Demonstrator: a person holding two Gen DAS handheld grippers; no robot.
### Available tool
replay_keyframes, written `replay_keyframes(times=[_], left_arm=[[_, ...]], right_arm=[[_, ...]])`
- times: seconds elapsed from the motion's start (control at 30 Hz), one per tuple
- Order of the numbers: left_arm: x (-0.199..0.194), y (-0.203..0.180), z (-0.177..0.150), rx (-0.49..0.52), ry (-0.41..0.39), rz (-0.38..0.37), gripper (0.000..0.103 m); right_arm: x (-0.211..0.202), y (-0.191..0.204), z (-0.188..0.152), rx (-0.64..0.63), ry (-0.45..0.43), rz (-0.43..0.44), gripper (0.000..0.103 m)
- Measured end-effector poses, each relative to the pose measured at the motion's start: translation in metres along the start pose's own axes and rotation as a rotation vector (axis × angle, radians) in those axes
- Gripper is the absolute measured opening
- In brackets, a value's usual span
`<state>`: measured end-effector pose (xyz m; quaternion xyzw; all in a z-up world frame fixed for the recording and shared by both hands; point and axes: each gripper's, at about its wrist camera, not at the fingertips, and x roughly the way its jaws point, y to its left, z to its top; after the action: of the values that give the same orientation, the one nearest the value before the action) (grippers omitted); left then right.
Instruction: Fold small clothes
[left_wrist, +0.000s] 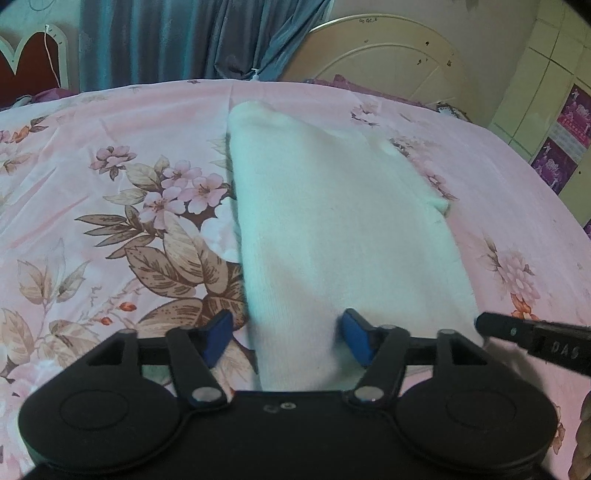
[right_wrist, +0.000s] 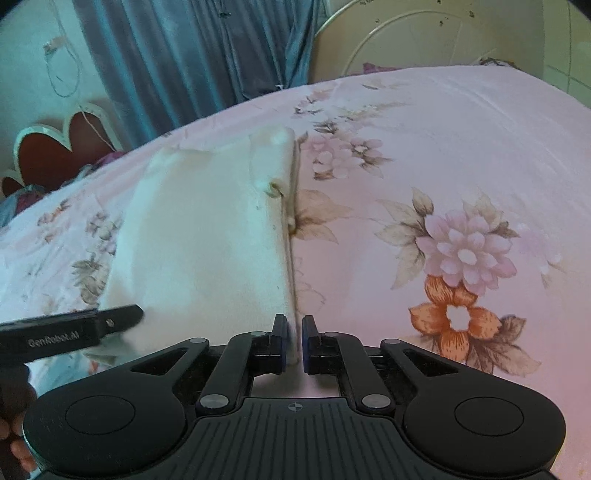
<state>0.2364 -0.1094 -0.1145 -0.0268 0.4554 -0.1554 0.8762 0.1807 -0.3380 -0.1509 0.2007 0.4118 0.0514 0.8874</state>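
Item: garment (left_wrist: 332, 221) — white knit, folded into a long narrow strip, lying flat on the sheet (left_wrist: 110, 184) and running straight ahead of both grippers, its near end at their fingertips.

Risks, as judged
- Right gripper (right_wrist: 293, 343): jaws nearly shut on the thin near right edge of the garment. The bite looks shallow, only the rim of the cloth between the pads; a lift could pull that edge free, or raise the top layer alone and open the fold.
- Left gripper (left_wrist: 288, 339): jaws spread, the near left part of the garment lying between the pads, no pad pressing on it. If the right side rises while this side is unclamped, the strip would skew and the near edge drag crooked.
- Closing the left jaws low could pinch the sheet along with the garment, since the left pad sits over the sheet just beside the cloth edge.
- The far end shows a small loose flap on the right side; a quick fold forward could bunch it.

Pose
- Both grippers pitched steeply down toward the bed, side by side at the near end — each one's fingertip shows at the edge of the other's view.
- Left: astride the left border of the strip.
- Right: on the right border, the garment extending ahead and to its left
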Motion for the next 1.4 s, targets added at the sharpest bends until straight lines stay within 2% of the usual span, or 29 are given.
replay_keyframes(times=[0.07, 0.13, 0.2, 0.43, 0.47, 0.53, 0.57, 0.73, 0.97, 1.03, 1.2, 1.23, 1.27, 1.3, 1.33, 1.4], left_arm=[[-0.002, 0.0, 0.002, -0.001, 0.003, 0.005, 0.066], [-0.005, -0.002, 0.006, 0.001, -0.004, 0.004, 0.068], [-0.007, -0.003, 0.012, 0.0, -0.019, 0.007, 0.071], [0.001, -0.002, 0.04, -0.055, -0.04, 0.016, 0.076], [0.003, -0.001, 0.044, -0.06, -0.043, 0.019, 0.077], [0.007, 0.0, 0.051, -0.069, -0.048, 0.019, 0.078], [0.01, 0.001, 0.054, -0.074, -0.047, 0.02, 0.079], [0.028, 0.011, 0.066, -0.129, -0.03, 0.027, 0.079], [0.051, 0.022, 0.07, -0.175, -0.006, -0.056, 0.085], [0.057, 0.025, 0.069, -0.192, 0.004, -0.082, 0.085], [0.064, 0.028, 0.07, -0.186, 0.003, -0.129, 0.08], [0.065, 0.027, 0.071, -0.185, 0.003, -0.145, 0.073], [0.066, 0.026, 0.072, -0.187, 0.004, -0.15, 0.071], [0.066, 0.026, 0.073, -0.193, 0.002, -0.152, 0.069], [0.066, 0.026, 0.073, -0.196, 0.002, -0.158, 0.063], [0.064, 0.024, 0.074, -0.193, -0.005, -0.156, 0.055]], right_arm=[[-0.001, -0.001, 0.005, 0.01, -0.015, 0.009, 0.016], [-0.002, -0.002, 0.011, 0.023, -0.026, 0.031, 0.034], [-0.002, -0.003, 0.019, 0.019, -0.041, 0.043, 0.043], [0.014, -0.008, 0.051, 0.029, -0.047, 0.092, 0.046], [0.016, -0.009, 0.055, 0.029, -0.049, 0.095, 0.049], [0.023, -0.009, 0.064, 0.024, -0.055, 0.102, 0.066], [0.025, -0.009, 0.067, 0.019, -0.058, 0.104, 0.066], [0.043, -0.011, 0.083, 0.01, -0.051, 0.122, 0.066], [0.082, -0.013, 0.089, -0.01, 0.005, 0.154, 0.066], [0.093, -0.016, 0.086, 0.012, 0.022, 0.189, 0.066], [0.108, -0.022, 0.082, 0.061, 0.015, 0.279, 0.066], [0.109, -0.021, 0.082, 0.059, 0.014, 0.289, 0.066], [0.11, -0.021, 0.083, 0.054, 0.014, 0.295, 0.066], [0.111, -0.021, 0.083, 0.054, 0.014, 0.299, 0.063], [0.111, -0.021, 0.084, 0.057, 0.019, 0.309, 0.052], [0.11, -0.022, 0.085, 0.078, 0.027, 0.325, 0.041]])
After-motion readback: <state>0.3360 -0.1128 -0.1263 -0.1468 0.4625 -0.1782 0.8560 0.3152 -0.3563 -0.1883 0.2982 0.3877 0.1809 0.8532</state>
